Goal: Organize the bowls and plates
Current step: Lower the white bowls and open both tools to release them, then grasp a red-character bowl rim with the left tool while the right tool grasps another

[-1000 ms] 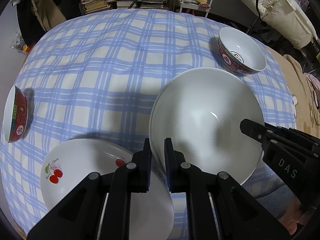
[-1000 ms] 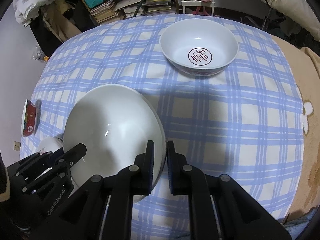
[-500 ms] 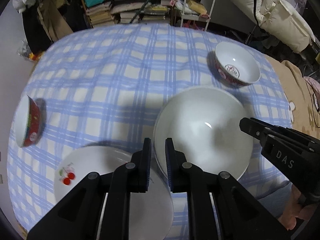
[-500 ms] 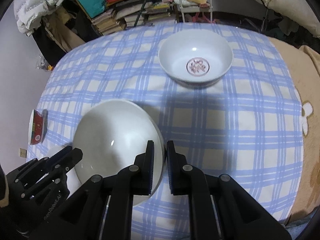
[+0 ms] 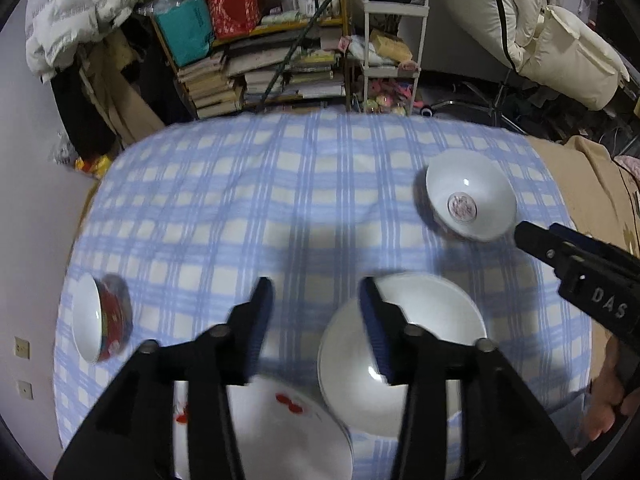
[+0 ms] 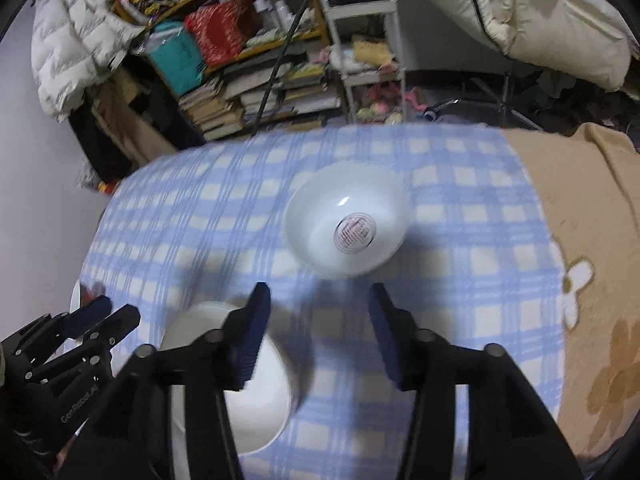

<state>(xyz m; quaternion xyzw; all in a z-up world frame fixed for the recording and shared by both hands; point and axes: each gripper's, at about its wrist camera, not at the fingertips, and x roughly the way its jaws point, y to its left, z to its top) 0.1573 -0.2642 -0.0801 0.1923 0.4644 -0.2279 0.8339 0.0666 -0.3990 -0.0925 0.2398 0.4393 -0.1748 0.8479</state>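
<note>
The surface [image 5: 248, 200] wears a blue checked cloth, with a book shelf [image 5: 256, 68] at 12 o'clock. Both the left gripper [image 5: 316, 320] and right gripper [image 6: 318, 324] are released; the white bowl [image 5: 436, 320] lies at 5 o'clock on a cherry plate [image 5: 280, 432], the emblem bowl [image 5: 470, 194] at 2 o'clock.

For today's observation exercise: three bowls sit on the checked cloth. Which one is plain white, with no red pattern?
The large bowl nearest both grippers, overlapping the cherry plate. The far bowl has a red emblem inside; the left-edge bowl has a red outside.

white plate [image 5: 424, 344]: flat, near | cherry plate [image 5: 280, 432]: beside | emblem bowl [image 5: 470, 194]: upright | red bowl [image 5: 102, 318]: tipped sideways
</note>
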